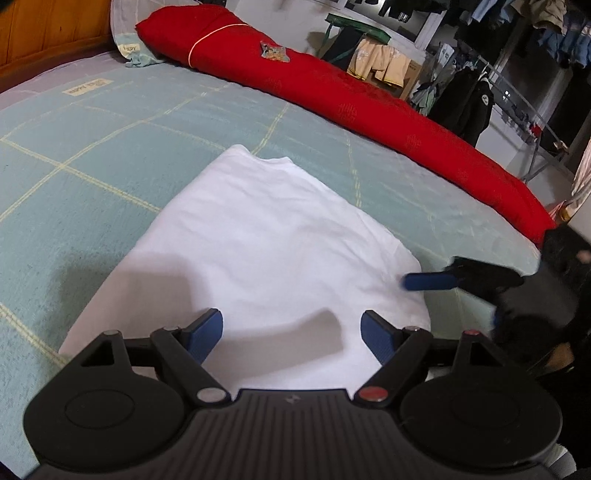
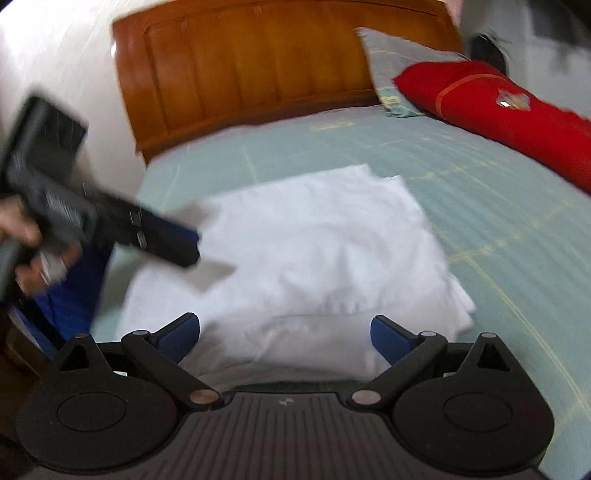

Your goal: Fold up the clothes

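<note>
1. Left gripper (image 1: 293,334) has its jaws spread wide with nothing between them, hanging over the near end of the folded white garment (image 1: 255,251). Right gripper (image 2: 286,338) looks the same in its own view: blue pads well apart, nothing pinched, the white cloth's near edge below them.

2. Stuff around: a long red rolled quilt (image 1: 369,99) runs along the far side of the bed, with a small patterned packet (image 1: 274,51) sitting on top of it. A pillow (image 1: 127,22) leans at the wooden headboard (image 2: 258,70). Past the quilt there's a rack of hanging clothes (image 1: 476,96), well clear of the bed.

3. Only thing crowding the cloth is the other gripper. In the left wrist view, the right one's blue finger reaches in at the garment's right edge; can't tell if it touches.

4. Room to move: loads of bare teal checked bedsheet (image 1: 110,147) on the left and beyond the garment, plus a strip between it and the quilt.

5. Garment lies flat mid-bed, a rough rectangle. Long axis runs away from the left gripper toward the quilt, narrowing at the far end. Stacked layer edges show at its right corner in the right wrist view, which is blurry.
</note>
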`<state>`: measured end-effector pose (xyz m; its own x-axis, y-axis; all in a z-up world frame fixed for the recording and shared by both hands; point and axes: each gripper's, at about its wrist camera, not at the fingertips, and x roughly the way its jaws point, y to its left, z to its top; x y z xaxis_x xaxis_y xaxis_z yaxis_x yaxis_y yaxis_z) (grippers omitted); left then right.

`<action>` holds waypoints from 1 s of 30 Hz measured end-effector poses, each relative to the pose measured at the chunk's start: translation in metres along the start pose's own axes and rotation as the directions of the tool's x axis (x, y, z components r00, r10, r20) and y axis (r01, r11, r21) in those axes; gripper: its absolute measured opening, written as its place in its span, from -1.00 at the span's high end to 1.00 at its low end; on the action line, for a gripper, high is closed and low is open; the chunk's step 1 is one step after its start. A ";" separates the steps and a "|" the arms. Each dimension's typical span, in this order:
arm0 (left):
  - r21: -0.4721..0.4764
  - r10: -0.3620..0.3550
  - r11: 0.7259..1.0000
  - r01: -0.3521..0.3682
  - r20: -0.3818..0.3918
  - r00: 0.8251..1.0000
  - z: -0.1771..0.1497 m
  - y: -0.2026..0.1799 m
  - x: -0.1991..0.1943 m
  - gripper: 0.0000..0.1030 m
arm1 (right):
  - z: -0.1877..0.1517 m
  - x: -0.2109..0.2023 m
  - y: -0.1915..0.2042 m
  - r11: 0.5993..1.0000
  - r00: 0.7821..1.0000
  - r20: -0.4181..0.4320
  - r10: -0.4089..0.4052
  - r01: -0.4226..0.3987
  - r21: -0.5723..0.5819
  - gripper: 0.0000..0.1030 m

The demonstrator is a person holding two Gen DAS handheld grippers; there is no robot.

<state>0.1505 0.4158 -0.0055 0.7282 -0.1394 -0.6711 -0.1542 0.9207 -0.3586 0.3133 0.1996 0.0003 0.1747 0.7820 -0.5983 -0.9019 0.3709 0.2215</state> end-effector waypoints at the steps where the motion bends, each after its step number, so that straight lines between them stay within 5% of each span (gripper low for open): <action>1: 0.002 -0.008 1.000 0.008 0.004 1.000 0.000 -0.002 -0.001 -0.59 | 0.000 -0.010 -0.004 0.998 1.000 0.019 0.007 -0.008 0.058 -1.00; 5: 0.036 -0.038 0.999 0.038 0.017 0.999 0.001 -0.014 -0.003 -0.59 | -0.015 -0.029 -0.038 0.933 0.997 0.028 0.065 -0.071 0.354 -1.00; 9: 0.069 -0.087 0.994 0.085 0.024 0.996 0.006 -0.028 -0.003 -0.59 | -0.043 -0.021 -0.083 0.718 0.981 0.083 0.176 -0.185 0.671 -1.00; 12: 0.103 -0.143 0.985 0.141 0.017 0.990 0.008 -0.040 -0.002 -0.59 | -0.044 -0.012 -0.096 0.632 0.969 0.164 0.184 -0.245 0.736 -1.00; 15: 0.129 -0.211 0.969 0.212 -0.017 0.977 0.008 -0.052 0.006 -0.60 | -0.037 -0.001 -0.104 0.604 0.961 0.206 0.187 -0.278 0.747 -1.00; 21: 0.147 -0.338 0.925 0.350 -0.102 0.936 0.010 -0.069 0.037 -0.60 | -0.030 0.002 -0.106 0.627 0.952 0.246 0.180 -0.304 0.717 -1.00; 25: 0.022 -0.369 0.924 0.381 -0.203 0.907 0.010 -0.066 0.077 -0.68 | -0.025 -0.011 -0.114 0.677 0.963 0.233 0.135 -0.261 0.688 -1.00; 30: 0.023 -0.400 0.913 0.408 -0.148 0.904 0.021 -0.066 0.058 -0.69 | -0.023 -0.028 -0.113 0.743 0.973 0.202 0.107 -0.214 0.634 -1.00</action>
<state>0.2170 0.3548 -0.0077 0.6216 -0.5485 -0.5593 0.1717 0.7920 -0.5859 0.4015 0.1240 -0.0258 0.1530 0.9023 -0.4031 -0.4569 0.4262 0.7807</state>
